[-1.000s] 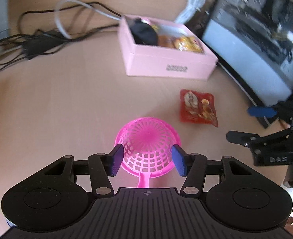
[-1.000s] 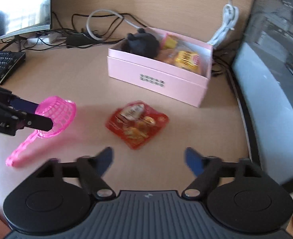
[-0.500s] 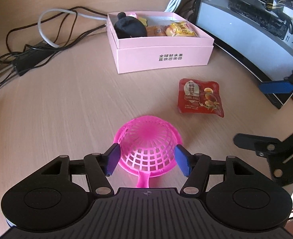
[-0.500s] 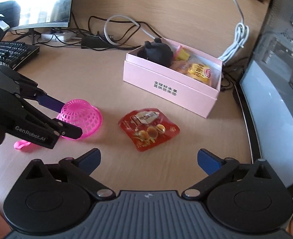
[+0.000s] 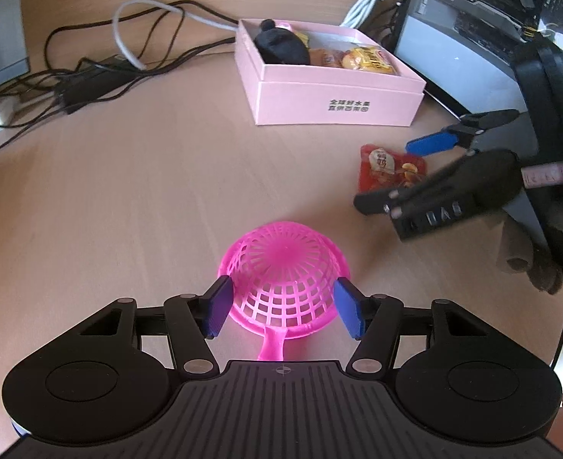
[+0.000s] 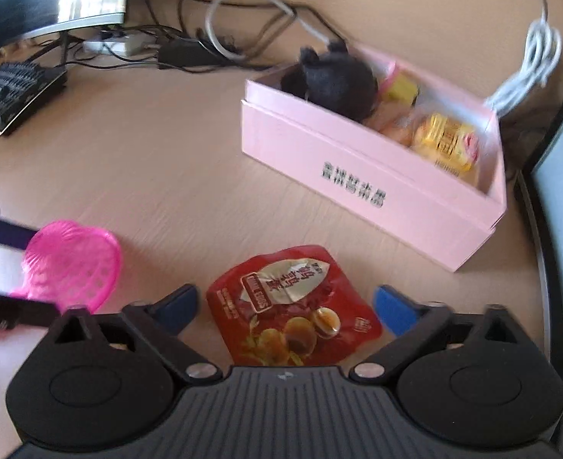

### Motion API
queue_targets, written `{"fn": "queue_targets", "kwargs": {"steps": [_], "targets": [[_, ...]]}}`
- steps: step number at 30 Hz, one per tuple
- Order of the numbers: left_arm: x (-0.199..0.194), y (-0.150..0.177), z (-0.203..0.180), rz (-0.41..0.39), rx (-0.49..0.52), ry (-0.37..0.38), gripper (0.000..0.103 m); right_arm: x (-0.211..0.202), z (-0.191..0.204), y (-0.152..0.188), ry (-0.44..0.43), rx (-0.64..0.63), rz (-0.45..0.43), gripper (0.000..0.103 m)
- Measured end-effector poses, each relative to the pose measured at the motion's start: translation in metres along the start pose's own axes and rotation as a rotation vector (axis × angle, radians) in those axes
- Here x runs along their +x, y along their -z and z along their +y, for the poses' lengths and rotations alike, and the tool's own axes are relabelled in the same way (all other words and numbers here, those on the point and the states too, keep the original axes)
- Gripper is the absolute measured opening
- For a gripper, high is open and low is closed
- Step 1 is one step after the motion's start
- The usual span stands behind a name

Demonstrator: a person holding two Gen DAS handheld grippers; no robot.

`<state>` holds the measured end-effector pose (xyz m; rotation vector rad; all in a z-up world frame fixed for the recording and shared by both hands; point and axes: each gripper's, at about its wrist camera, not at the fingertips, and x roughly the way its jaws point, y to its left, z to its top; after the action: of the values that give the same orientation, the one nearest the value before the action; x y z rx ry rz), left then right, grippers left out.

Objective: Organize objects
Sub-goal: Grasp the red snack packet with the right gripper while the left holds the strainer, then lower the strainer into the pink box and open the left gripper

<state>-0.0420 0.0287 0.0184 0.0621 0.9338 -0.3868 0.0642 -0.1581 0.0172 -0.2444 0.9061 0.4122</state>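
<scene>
Upper right: pink box (image 6: 369, 183), open-topped, part-filled, likely the destination. Lower centre: red snack pouch (image 6: 293, 306) flat on desk, straddled by right gripper (image 6: 285, 308), jaws wide, just narrowing, untouching. Left gripper (image 5: 283, 311) closing round upturned pink strainer (image 5: 285, 275), seemingly for lifting; contact unclear.

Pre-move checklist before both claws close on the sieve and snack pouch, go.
1. Sieve centred in the left claw: ok, it sits dome up between the blue pads, whose jaws have just been closing.
2. Left pads pressing on the sieve: cannot tell, contact is unclear.
3. Pouch between the right claw's fingers: ok, jaws wide, just been closing, no contact.
4. Pouch flat on the desk: ok.
5. Room in the pink box: cannot tell, a black toy and yellow packets fill what shows.
6. Claws apart from each other: ok.
</scene>
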Motion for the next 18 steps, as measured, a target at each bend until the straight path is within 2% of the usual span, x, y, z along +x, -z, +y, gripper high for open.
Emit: {"fn": "queue_targets", "kwargs": {"steps": [1,2,9,18], "targets": [[-0.001,0.001,0.001,-0.001,-0.003,-0.002,0.063,-0.002,0.000,-0.001,-0.008,0.013,0.002,0.081],[-0.003,0.001,0.003,-0.004,-0.006,-0.004,0.063,-0.005,0.001,-0.001,0.000,0.013,-0.002,0.079],[-0.011,-0.007,-0.001,-0.022,0.022,0.016,0.063,-0.049,0.007,0.012,0.019,-0.009,-0.065,0.078],[-0.014,-0.028,-0.026,-0.040,0.099,0.069,0.063,-0.097,0.002,0.024,0.095,0.055,-0.136,0.078]]}}
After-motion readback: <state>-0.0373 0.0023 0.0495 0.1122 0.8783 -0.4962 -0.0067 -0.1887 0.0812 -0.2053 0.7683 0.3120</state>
